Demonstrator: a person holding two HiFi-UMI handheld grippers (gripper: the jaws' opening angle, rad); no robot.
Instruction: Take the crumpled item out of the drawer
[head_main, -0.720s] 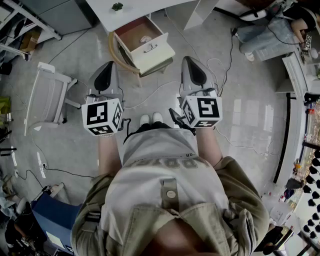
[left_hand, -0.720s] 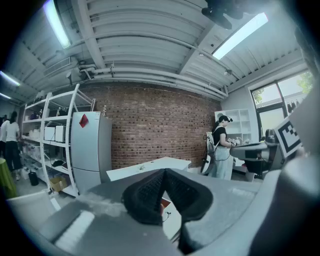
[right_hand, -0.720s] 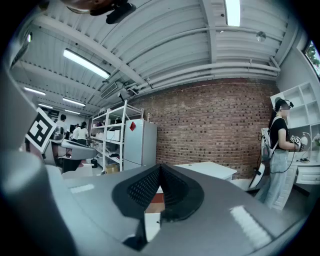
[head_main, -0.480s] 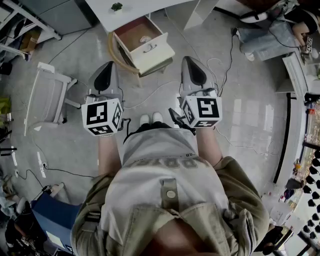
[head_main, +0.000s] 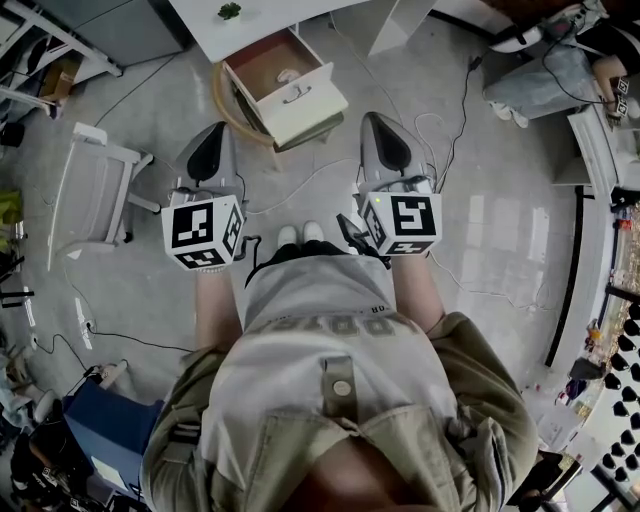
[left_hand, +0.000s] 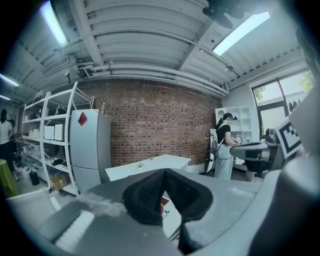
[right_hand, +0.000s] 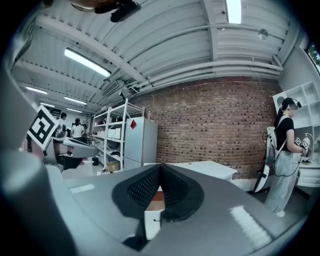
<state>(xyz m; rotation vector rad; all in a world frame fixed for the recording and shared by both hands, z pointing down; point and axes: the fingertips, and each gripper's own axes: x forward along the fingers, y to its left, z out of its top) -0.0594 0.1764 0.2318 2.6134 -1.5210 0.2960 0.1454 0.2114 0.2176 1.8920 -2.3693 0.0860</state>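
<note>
Now 2 smooth grey grippers, the left gripper (head_main: 214, 130) and the right gripper (head_main: 376, 119), each with 2 ribbed black pads (left_hand: 145, 194) shut together on nothing, hover side by side, well short of 1 open, boxy white drawer (head_main: 320, 100), where 1 pale crumpled item (head_main: 287, 75) lies on its brown floor.

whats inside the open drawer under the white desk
One small pale crumpled item lies on the reddish-brown floor of the drawer, toward the back. Nothing else shows. The drawer's rear end sits under the white desk, so that part is covered.
</note>
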